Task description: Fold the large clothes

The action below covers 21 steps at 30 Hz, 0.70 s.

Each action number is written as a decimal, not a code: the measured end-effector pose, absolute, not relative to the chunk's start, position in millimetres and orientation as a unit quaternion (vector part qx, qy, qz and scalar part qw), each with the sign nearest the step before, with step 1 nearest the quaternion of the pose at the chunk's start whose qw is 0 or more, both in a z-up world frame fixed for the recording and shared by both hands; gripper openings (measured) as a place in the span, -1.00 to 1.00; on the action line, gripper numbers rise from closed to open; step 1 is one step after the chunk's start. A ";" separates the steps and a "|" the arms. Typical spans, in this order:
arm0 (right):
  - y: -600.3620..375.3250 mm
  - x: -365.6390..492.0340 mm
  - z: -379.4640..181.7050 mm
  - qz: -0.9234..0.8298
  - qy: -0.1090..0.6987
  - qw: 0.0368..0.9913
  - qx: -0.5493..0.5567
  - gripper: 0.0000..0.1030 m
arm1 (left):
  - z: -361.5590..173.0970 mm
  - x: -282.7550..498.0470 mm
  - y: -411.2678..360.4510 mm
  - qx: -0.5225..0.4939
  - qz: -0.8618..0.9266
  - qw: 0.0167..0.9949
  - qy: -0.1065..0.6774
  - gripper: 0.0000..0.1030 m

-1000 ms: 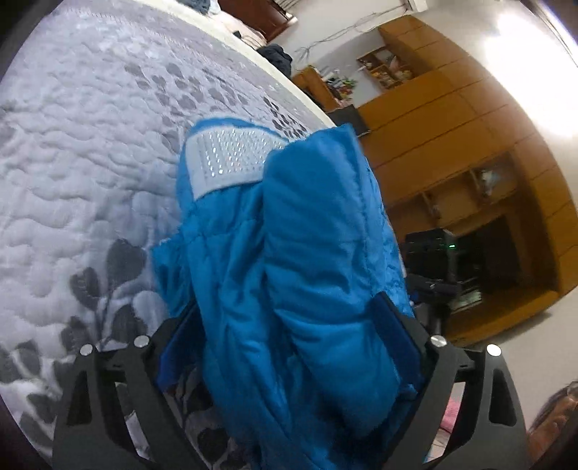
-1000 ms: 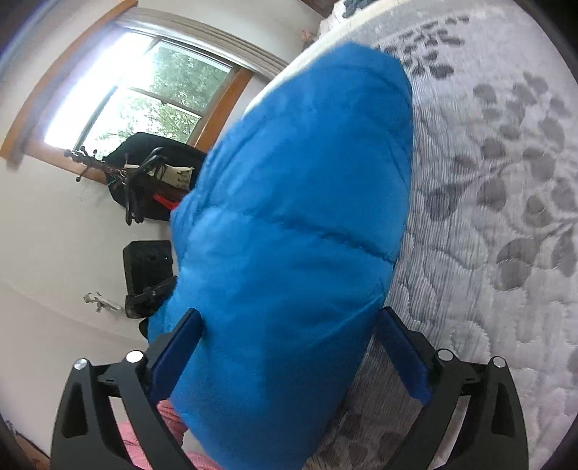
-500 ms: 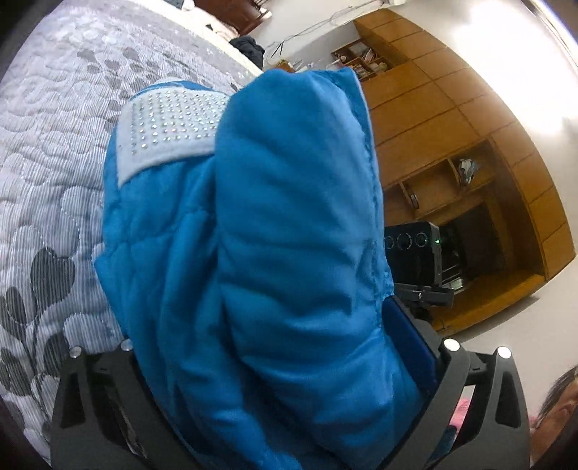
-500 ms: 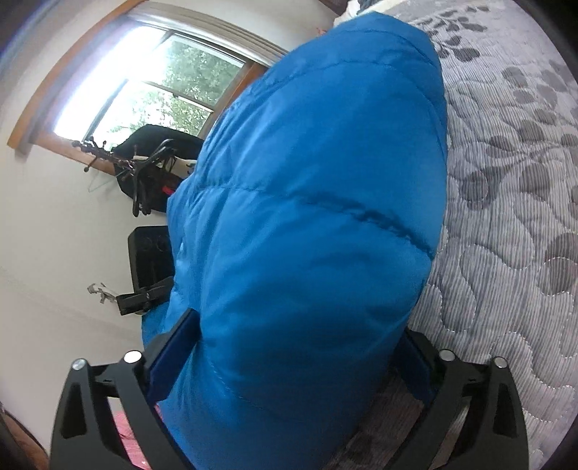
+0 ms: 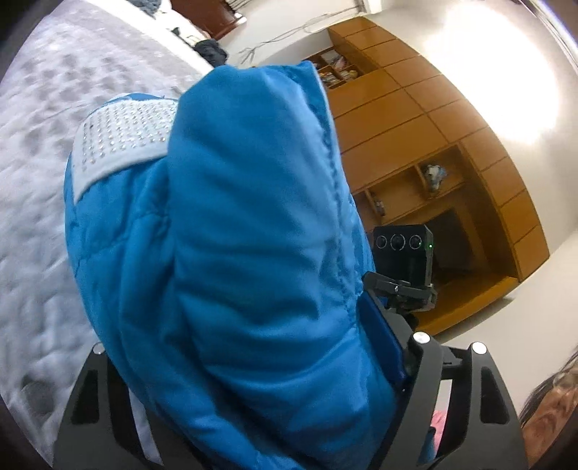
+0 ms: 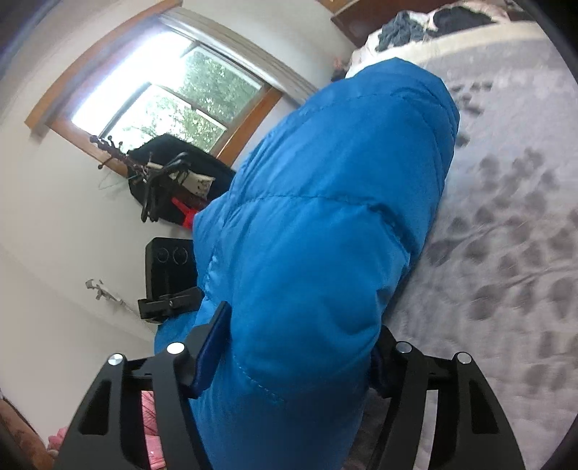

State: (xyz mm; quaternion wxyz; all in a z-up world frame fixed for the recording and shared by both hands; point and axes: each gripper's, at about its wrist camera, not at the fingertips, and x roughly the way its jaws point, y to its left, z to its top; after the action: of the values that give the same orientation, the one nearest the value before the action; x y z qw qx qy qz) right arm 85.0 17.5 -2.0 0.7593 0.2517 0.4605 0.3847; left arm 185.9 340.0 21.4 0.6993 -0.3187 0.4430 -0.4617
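Note:
A thick blue padded jacket (image 5: 234, 253) fills the left wrist view, with a white studded patch (image 5: 123, 137) near its top left. My left gripper (image 5: 253, 365) is shut on a bulky fold of it; the left finger is hidden under the cloth. In the right wrist view the same blue jacket (image 6: 325, 231) bulges up between the fingers, and my right gripper (image 6: 300, 347) is shut on it. The jacket hangs lifted above the grey quilted bed (image 6: 505, 253).
The grey leaf-patterned bed cover (image 5: 36, 180) spreads left of the jacket. A wooden wall cabinet (image 5: 433, 144) and a tripod camera (image 5: 401, 253) stand to the right. A window (image 6: 173, 94), a second camera (image 6: 169, 267) and dark clothes (image 6: 415, 25) at the bed's head show. A person's head (image 5: 549, 408) is at bottom right.
Both grippers have lifted the jacket and closed in on it, and it now fills more of each view. The right gripper's fingers stand closer together than a second ago.

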 end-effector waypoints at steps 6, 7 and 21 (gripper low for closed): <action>-41.3 99.2 29.3 0.359 0.447 0.781 0.248 0.27 | 45.1 219.2 275.5 -0.303 -0.479 0.705 0.427 0.48; -51.5 106.1 31.0 0.353 0.449 0.783 0.246 0.27 | 42.8 222.6 269.7 -0.299 -0.477 0.708 0.426 0.47; -123.9 174.4 -57.6 0.313 0.481 0.759 0.308 0.44 | -10.6 280.2 211.5 -0.235 -0.440 0.747 0.440 0.60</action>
State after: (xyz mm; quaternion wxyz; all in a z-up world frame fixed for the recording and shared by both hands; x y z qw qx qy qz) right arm 174.4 -123.9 -57.6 0.7590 0.3075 0.4810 0.3131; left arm 280.2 211.5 -10.6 0.7468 -0.2349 0.4402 -0.4396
